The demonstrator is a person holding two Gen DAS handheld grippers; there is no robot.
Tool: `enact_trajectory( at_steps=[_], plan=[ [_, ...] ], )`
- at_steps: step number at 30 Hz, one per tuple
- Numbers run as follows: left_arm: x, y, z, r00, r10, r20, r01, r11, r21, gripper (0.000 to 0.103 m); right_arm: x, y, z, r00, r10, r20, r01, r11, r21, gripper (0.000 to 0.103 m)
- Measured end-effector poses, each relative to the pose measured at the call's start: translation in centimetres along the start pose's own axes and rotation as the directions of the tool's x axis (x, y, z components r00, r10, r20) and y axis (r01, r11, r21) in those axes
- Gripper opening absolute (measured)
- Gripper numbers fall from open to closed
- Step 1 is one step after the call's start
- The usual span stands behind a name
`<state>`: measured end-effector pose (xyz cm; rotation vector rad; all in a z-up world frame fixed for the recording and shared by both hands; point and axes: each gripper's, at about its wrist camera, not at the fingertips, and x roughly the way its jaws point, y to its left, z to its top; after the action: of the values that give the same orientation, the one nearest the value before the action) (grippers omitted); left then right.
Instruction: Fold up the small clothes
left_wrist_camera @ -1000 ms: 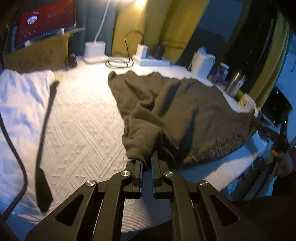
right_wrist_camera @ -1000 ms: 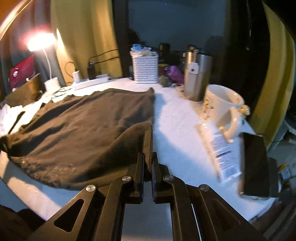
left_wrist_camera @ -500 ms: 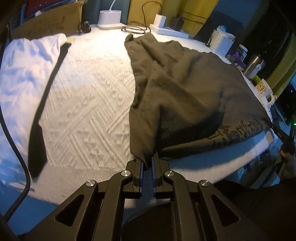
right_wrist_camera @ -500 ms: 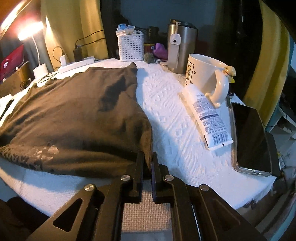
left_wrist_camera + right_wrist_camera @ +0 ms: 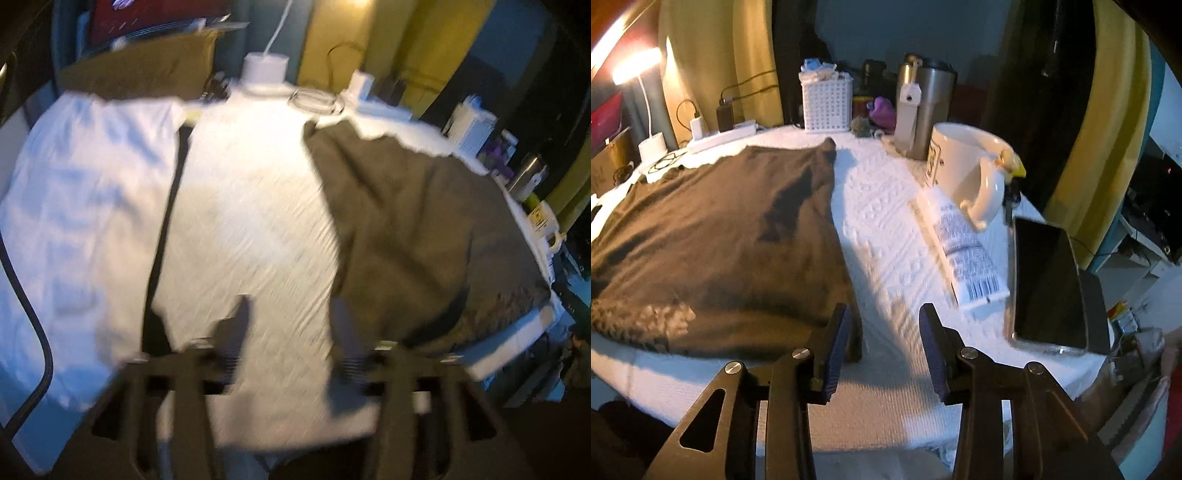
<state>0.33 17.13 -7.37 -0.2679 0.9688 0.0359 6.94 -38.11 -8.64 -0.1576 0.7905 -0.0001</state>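
Shirt [image 5: 716, 240] lies spread flat at 10 o'clock — unfolded; both grippers, left [image 5: 291, 317] and right [image 5: 882, 332], gape empty — every fold remains.

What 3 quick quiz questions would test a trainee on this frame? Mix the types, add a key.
1. True or false: the right claw grips the dark garment.
2. Multiple choice: what lies between the mug and the phone? A) tube B) basket C) lamp
3. Fill in: the left claw is ____.

Key: 1 false, it is open beside the garment's corner. 2 A, the tube. 3 open, over the white cover.
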Motion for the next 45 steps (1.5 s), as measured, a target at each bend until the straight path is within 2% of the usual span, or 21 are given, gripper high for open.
enact_trajectory(
  at_steps=[2,5,13,14,15,16,17,18,20,21,23,24,28,32,33,34,35,36,37,39,45],
  plan=[
    [1.0,-1.2,1.5,1.000,-0.021,0.019,0.020,0.999,0.039,0.055,-0.1,0.5,0.8,1.000,0.023,0.014,-0.023,1.000,-0.003,0.041],
    [3.7,-2.7,3.5,1.000,-0.019,0.007,0.018,0.995,0.100,0.055,0.1,1.4,1.6,0.999,0.047,0.021,-0.047,0.999,-0.007,0.041],
    [9.1,-4.1,7.0,1.000,-0.007,-0.015,0.009,0.986,0.166,0.055,2.6,3.5,5.1,0.996,0.086,0.027,-0.086,0.996,-0.020,0.041],
    [9.8,-4.2,7.2,1.000,-0.007,-0.024,0.011,0.985,0.169,0.052,2.9,3.7,5.5,0.996,0.088,0.026,-0.087,0.996,-0.024,0.041],
    [10.3,-4.2,7.2,0.999,-0.007,-0.032,0.013,0.985,0.173,0.036,3.2,3.9,5.8,0.996,0.090,0.025,-0.089,0.996,-0.027,0.041],
    [11.0,-4.2,7.2,0.999,-0.008,-0.048,0.016,0.984,0.178,0.024,3.7,4.2,6.2,0.995,0.093,0.023,-0.093,0.995,-0.028,0.041],
    [11.1,-4.4,7.3,1.000,0.009,-0.027,-0.003,0.981,0.196,0.011,4.0,4.4,6.4,0.995,0.096,0.020,-0.095,0.995,-0.030,0.041],
    [11.2,-4.5,7.3,0.999,0.002,-0.032,0.005,0.978,0.207,0.002,4.3,4.5,6.6,0.995,0.098,0.015,-0.097,0.995,-0.031,0.041],
    [11.1,-4.2,7.7,1.000,0.005,-0.017,-0.002,0.979,0.204,0.002,5.0,5.1,6.9,0.994,0.108,0.004,-0.108,0.993,-0.037,0.041],
    [11.0,-4.0,7.8,1.000,0.029,-0.006,-0.027,0.978,0.209,0.002,5.3,5.4,7.0,0.994,0.113,-0.002,-0.113,0.993,-0.041,0.041],
    [10.5,-2.8,8.0,0.993,0.116,0.030,-0.120,0.969,0.214,0.002,5.8,5.8,7.2,0.993,0.119,-0.010,-0.119,0.991,-0.052,0.041],
    [10.4,-2.1,8.0,0.990,0.136,0.027,-0.139,0.967,0.213,0.002,6.1,6.0,7.3,0.993,0.121,-0.013,-0.121,0.991,-0.055,0.041],
    [10.0,-0.8,7.7,0.993,0.119,0.009,-0.119,0.975,0.186,0.002,7.4,6.1,7.5,0.994,0.102,-0.041,-0.104,0.993,-0.061,0.041],
    [9.6,-0.6,8.6,0.999,0.023,-0.038,-0.017,0.990,0.138,0.004,7.3,6.1,8.8,0.994,0.104,-0.027,-0.106,0.991,-0.084,0.041],
    [9.7,-0.6,9.0,0.999,0.015,-0.039,-0.010,0.991,0.133,0.010,7.4,6.0,9.3,0.994,0.105,-0.018,-0.106,0.990,-0.092,0.041],
    [9.6,-0.6,9.5,1.000,0.015,-0.023,-0.012,0.990,0.137,0.018,7.5,6.0,10.1,0.994,0.107,-0.006,-0.107,0.989,-0.100,0.042],
    [9.7,-0.6,9.9,1.000,0.020,-0.009,-0.018,0.990,0.140,0.042,7.6,5.9,10.5,0.994,0.109,0.000,-0.108,0.989,-0.103,0.042],
    [9.8,-0.6,10.6,1.000,0.029,0.009,-0.030,0.990,0.136,0.062,8.0,5.7,11.2,0.994,0.113,0.005,-0.111,0.988,-0.103,0.046],
    [9.9,-0.6,11.2,0.999,0.030,0.029,-0.033,0.991,0.131,0.064,8.5,5.6,12.0,0.993,0.115,0.007,-0.114,0.988,-0.102,0.056],
    [10.6,-0.8,12.6,0.998,0.006,0.057,-0.014,0.991,0.132,0.064,9.3,5.4,13.2,0.992,0.122,0.016,-0.119,0.987,-0.105,0.065],
    [14.6,-1.8,16.2,0.999,0.012,0.052,-0.021,0.985,0.171,0.064,14.0,5.3,17.3,0.981,0.194,-0.017,-0.195,0.976,-0.099,0.065]
  ],
)
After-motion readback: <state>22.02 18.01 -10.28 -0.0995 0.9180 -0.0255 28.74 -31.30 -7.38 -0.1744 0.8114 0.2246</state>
